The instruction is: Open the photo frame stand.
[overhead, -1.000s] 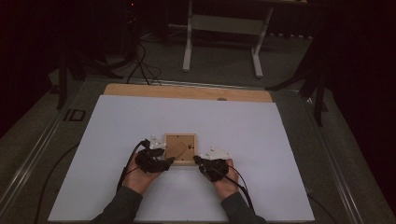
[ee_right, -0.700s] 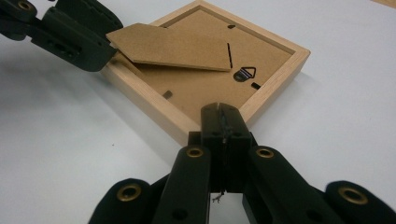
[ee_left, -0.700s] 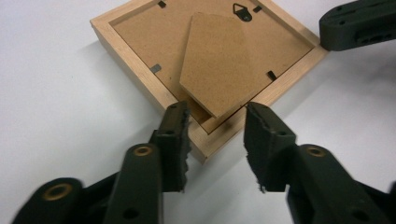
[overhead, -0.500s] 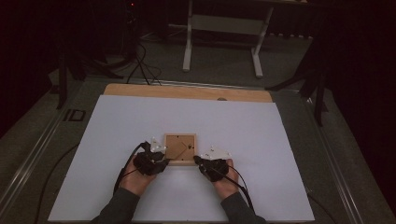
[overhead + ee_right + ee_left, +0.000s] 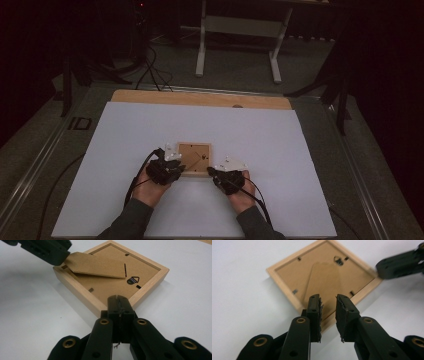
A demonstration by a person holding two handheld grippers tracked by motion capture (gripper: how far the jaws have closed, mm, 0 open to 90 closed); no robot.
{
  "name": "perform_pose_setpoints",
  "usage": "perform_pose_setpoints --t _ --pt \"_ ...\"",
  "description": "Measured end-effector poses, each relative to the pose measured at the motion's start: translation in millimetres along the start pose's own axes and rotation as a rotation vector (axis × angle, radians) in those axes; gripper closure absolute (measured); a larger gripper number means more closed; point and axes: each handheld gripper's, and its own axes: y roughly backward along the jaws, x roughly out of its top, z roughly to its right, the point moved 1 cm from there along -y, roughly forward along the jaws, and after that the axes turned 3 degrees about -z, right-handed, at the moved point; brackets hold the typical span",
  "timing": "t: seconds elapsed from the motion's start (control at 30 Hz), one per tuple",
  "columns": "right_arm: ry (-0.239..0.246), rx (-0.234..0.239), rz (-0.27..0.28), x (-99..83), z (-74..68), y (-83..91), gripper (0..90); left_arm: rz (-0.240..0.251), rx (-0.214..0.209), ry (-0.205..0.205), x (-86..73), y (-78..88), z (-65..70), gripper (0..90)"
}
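1. The left gripper [image 5: 328,310] has just been closing its jaws around the tip of the brown cardboard stand flap [image 5: 97,265]. Whether the pads already pinch it cannot be told.
2. The flap is tilted up off the back of the square light-wood picture frame [image 5: 194,157]; it is probably being opened.
3. The frame lies face down on the white table [image 5: 150,130], near the person.
4. The clenched, empty right gripper [image 5: 119,306] is set at the frame's near right corner, seemingly as a brace.
5. Both grippers are angled down and inward from the near side.

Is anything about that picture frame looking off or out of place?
The wooden frame lies face down, and its cardboard stand flap is lifted off the backing rather than lying flat. Nothing looks damaged or spilled.
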Motion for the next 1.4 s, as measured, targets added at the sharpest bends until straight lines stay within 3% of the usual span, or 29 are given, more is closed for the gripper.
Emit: perform_pose_setpoints --t 0.13,0.47,0.77,1.0,1.13,1.23,1.4 --pt "0.001 -0.001 0.0 -0.1 -0.1 0.1 89.7 -0.007 0.04 -0.017 -1.4 -0.3 0.8 69.3" --pt "0.004 0.001 0.0 -0.1 0.3 0.0 89.7 -0.055 0.024 0.015 -12.7 -6.9 -7.2 60.9" --pt "0.006 0.001 0.0 -0.1 0.2 0.1 89.7 -0.075 0.022 -0.006 -11.8 -7.0 -4.4 67.4" --pt "0.006 0.001 0.0 -0.2 0.2 0.1 89.7 -0.099 0.055 -0.034 -11.2 -7.7 -1.7 68.0" --pt "0.008 0.001 0.0 -0.1 0.2 0.1 89.7 -0.092 0.046 -0.02 -9.4 -6.4 -3.0 71.5" --pt "0.006 0.001 0.0 -0.1 -0.2 0.1 89.6 -0.089 0.062 -0.025 -6.1 -6.8 -2.1 71.5" --pt "0.007 0.001 0.0 -0.1 -0.4 0.0 89.6 -0.056 0.04 -0.011 2.7 -2.4 -2.3 71.6"
